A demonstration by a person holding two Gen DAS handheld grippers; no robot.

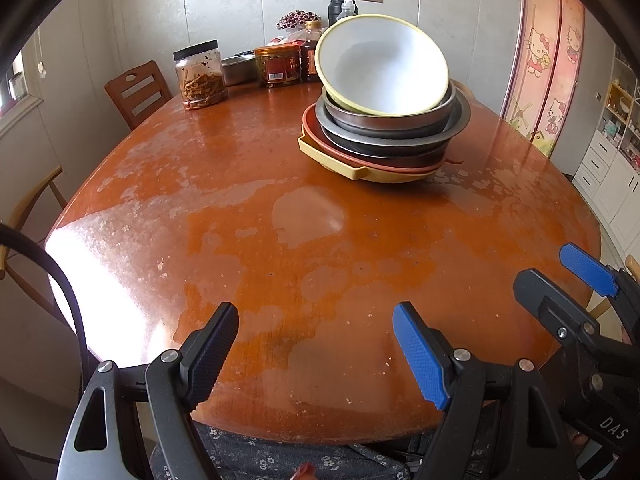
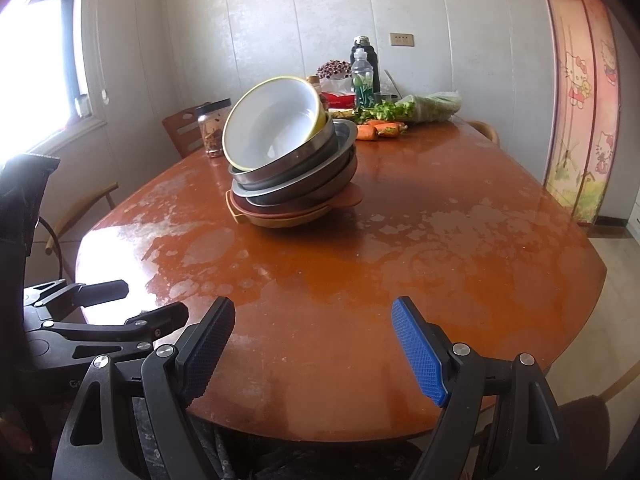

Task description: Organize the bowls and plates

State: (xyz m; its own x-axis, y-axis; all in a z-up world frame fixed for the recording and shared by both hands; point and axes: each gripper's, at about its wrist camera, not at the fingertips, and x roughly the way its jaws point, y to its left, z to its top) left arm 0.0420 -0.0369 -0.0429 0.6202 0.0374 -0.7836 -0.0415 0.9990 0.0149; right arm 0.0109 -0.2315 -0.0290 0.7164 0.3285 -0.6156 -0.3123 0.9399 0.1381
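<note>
Both grippers are held over the near edge of the worn orange table (image 1: pixel 248 216), and nothing is gripped by either. The left gripper (image 1: pixel 316 344) is seen with its jaws spread apart over bare tabletop; the right gripper (image 2: pixel 312 344) is likewise released, with only table surface between its pads. A broad stretch of clear tabletop is left ahead of both, up to the stack of dishes (image 1: pixel 384 120). From the left gripper the stack is found ahead and somewhat to the right; from the right gripper it lies ahead and slightly left, well apart from both.

The stack is built on a yellow tray (image 1: pixel 360 172) with a reddish plate (image 1: pixel 320 140) upon it, then steel bowls (image 1: pixel 396 128). The topmost white bowl (image 1: pixel 384 68) is tilted, its mouth turned toward the grippers. Jars (image 1: pixel 198 76) are set beyond the stack at the far edge, and carrots (image 2: pixel 366 132) are seen beyond the stack to its right.
</note>
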